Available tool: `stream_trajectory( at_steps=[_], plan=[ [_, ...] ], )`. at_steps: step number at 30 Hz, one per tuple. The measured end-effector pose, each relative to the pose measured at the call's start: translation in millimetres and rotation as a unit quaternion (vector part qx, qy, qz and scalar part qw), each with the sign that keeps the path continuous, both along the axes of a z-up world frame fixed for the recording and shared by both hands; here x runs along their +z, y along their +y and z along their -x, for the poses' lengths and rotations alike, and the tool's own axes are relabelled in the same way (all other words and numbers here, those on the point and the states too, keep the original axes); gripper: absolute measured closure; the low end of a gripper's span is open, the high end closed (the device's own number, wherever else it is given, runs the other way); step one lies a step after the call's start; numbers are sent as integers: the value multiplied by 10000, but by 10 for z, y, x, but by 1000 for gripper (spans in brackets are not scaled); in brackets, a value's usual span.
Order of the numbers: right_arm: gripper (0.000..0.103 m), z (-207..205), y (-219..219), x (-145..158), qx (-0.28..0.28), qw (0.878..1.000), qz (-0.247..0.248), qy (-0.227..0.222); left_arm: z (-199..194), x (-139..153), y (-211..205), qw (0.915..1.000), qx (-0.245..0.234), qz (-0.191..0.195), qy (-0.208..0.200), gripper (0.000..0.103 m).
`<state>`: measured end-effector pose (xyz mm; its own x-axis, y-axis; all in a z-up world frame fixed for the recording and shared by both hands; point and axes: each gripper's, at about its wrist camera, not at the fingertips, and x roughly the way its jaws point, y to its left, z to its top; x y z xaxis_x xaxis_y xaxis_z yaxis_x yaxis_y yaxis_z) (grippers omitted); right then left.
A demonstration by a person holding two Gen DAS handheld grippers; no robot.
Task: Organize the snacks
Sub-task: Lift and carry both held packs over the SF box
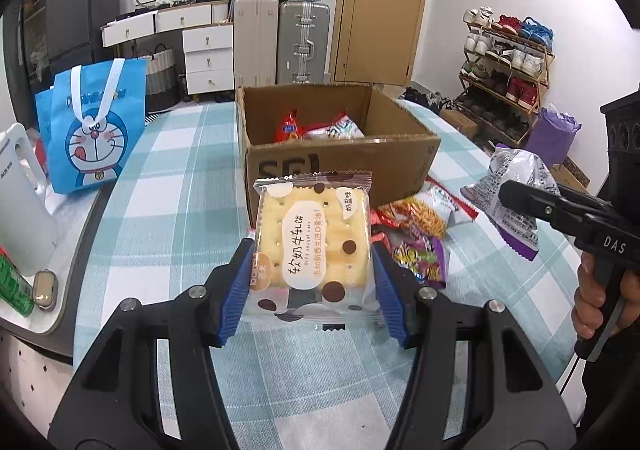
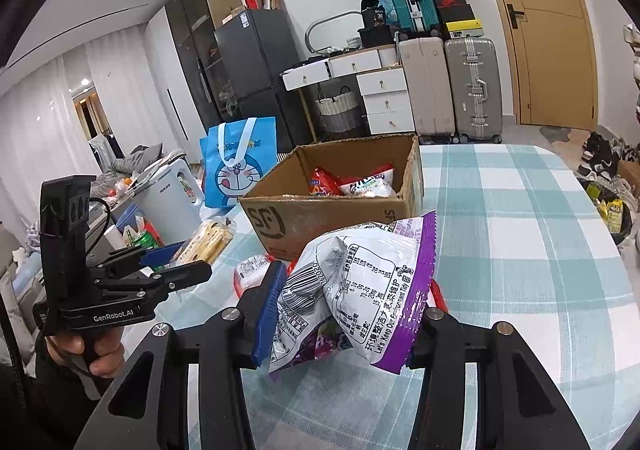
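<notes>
my left gripper (image 1: pixel 314 282) is clamped on a square cracker packet (image 1: pixel 314 246), its blue pads (image 1: pixel 236 290) pressing on both side edges. the packet stands upright between them, clear wrapper with brown dots and pale crackers inside, held above the checked tablecloth (image 1: pixel 180 178) just in front of the cardboard box (image 1: pixel 340 162).

my right gripper (image 2: pixel 348 302) is closed on a crumpled white and purple snack bag (image 2: pixel 360 286), printed side facing the camera, with one blue pad (image 2: pixel 270 314) against its left side; the other pad is hidden behind the bag. the bag is lifted off the table, near the front corner of the box. from the left wrist view the same bag (image 1: pixel 516 194) hangs out to the right, in the black fingers held by my right hand (image 1: pixel 600 290).

the box sits open on the table, and a red packet (image 1: pixel 289 126) and a white packet (image 1: pixel 340 128) already lie inside it. a few loose snacks (image 1: pixel 416 234) still lie on the cloth to the right of the box's front, between my two grippers. a blue cartoon bag (image 1: pixel 94 130) stands at the table's left edge, well apart from the box, beside a white kettle (image 1: pixel 20 202).
</notes>
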<state>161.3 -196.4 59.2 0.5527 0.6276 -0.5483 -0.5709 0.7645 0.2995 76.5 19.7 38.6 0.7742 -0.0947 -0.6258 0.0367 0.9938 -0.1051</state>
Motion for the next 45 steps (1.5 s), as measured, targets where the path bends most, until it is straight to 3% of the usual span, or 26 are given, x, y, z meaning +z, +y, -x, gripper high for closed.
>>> stream_trajectory(
  at_steps=[12, 19, 45],
  plan=[
    [55, -208, 172, 89, 125, 9999, -26, -43, -192, 171, 71, 9998, 178, 18, -53, 49],
    [55, -386, 255, 105, 63, 9999, -85, 7, -420, 234, 113, 9995, 276, 160, -50, 49],
    [55, -959, 569, 128, -6, 9997, -143, 194, -1262, 363, 71, 9994, 311, 142, -94, 49]
  ],
)
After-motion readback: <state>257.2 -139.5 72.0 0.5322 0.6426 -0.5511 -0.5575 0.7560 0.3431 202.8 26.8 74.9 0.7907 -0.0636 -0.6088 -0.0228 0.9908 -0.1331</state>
